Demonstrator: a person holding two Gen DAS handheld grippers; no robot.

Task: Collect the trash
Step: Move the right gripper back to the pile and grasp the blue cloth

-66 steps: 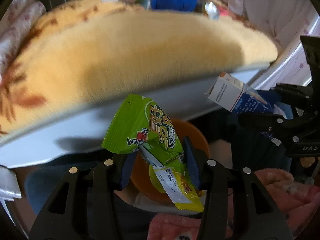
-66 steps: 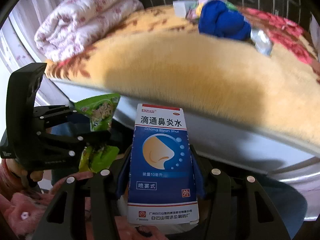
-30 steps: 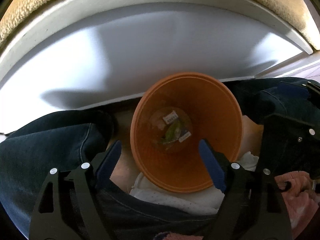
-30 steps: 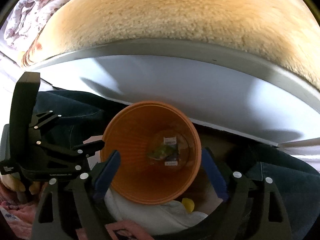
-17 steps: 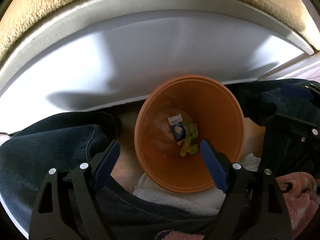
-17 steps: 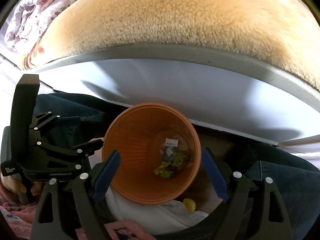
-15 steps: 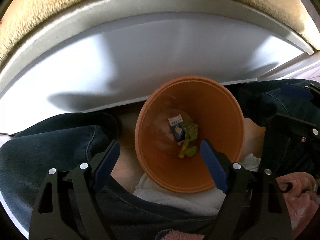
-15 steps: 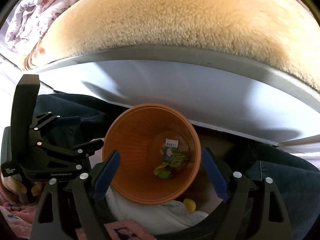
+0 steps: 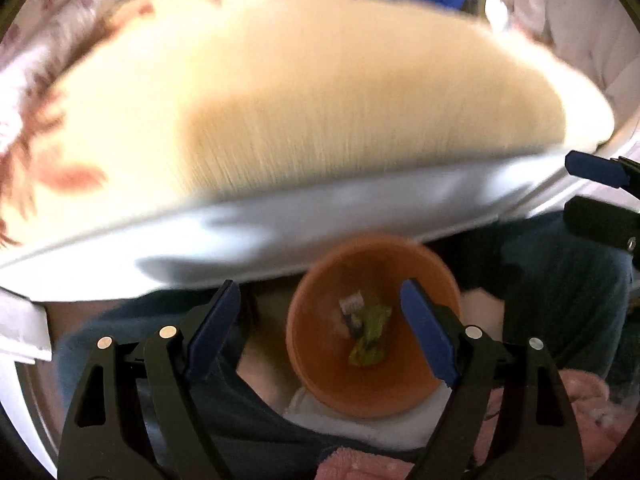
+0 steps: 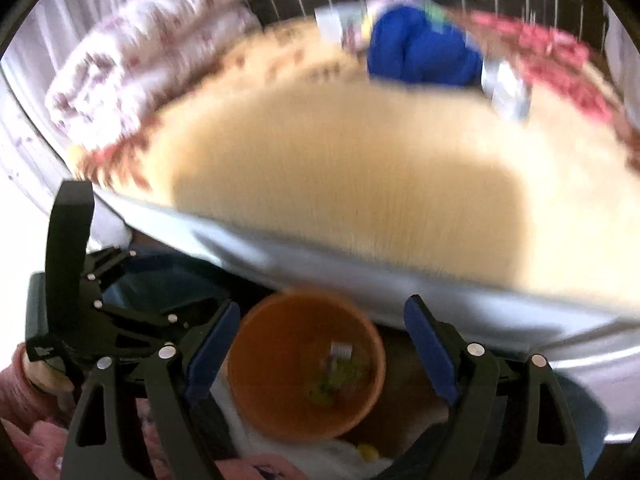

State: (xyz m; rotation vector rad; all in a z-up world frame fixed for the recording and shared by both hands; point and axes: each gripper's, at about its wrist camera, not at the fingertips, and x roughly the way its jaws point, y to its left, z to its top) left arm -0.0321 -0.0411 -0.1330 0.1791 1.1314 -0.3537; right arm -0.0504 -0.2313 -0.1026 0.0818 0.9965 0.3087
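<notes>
An orange bin (image 9: 320, 376) stands on the floor beside the bed; it also shows in the right wrist view (image 10: 280, 408). A green snack wrapper (image 9: 370, 338) and a small blue medicine box (image 9: 352, 312) lie at its bottom, blurred in the right wrist view (image 10: 340, 364). My left gripper (image 9: 320, 328) is open and empty above the bin. My right gripper (image 10: 322, 344) is open and empty above it too. On the far side of the bed lie a silver wrapper (image 10: 506, 92) and a white box (image 10: 328, 24).
A yellow fleece blanket (image 9: 320, 100) covers the bed above a white bed frame (image 9: 280, 232). A blue cloth (image 10: 420, 52) and a floral quilt (image 10: 140, 48) lie at the back. The person's jeans (image 9: 560, 280) flank the bin. The left gripper's body (image 10: 80, 300) is at the left.
Both grippers have dropped the wrapper and the box into the bin and stayed open. Since half a second ago both views have tilted up, away from the bin, towards the bed top.
</notes>
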